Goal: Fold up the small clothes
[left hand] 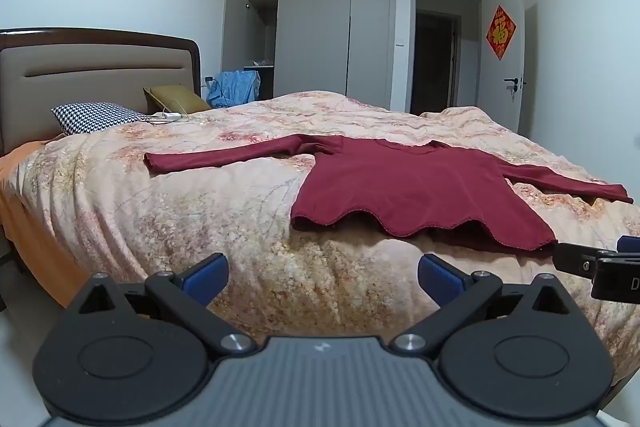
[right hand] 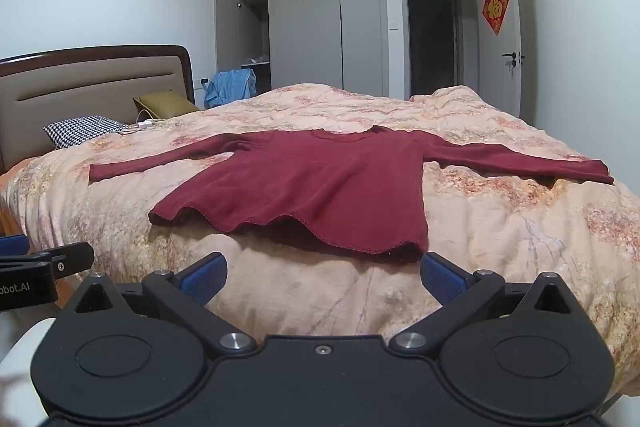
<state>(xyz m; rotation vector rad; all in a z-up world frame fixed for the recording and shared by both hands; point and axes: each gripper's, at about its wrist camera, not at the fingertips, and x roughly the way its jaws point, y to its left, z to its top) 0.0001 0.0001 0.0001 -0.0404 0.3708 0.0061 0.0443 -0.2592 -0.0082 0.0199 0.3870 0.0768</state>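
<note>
A dark red long-sleeved top point(left hand: 416, 187) point(right hand: 316, 183) lies flat on the bed, front down toward me, both sleeves spread out sideways and its wavy hem nearest. My left gripper point(left hand: 322, 277) hovers open over the quilt's near edge, left of the hem, with nothing between its blue pads. My right gripper point(right hand: 322, 275) is open too, just short of the hem's right corner, holding nothing. Each gripper shows at the edge of the other's view: the right gripper point(left hand: 600, 265) beside the hem corner, the left gripper point(right hand: 40, 263) off to the left.
The bed's floral quilt point(left hand: 240, 227) point(right hand: 500, 227) slopes down toward me. A houndstooth pillow point(left hand: 96, 117), an olive cushion point(left hand: 176, 99) and a white charger with cable point(left hand: 166, 115) lie by the headboard point(left hand: 96, 67). Grey wardrobe point(left hand: 320, 35) and open door point(left hand: 504, 59) stand behind.
</note>
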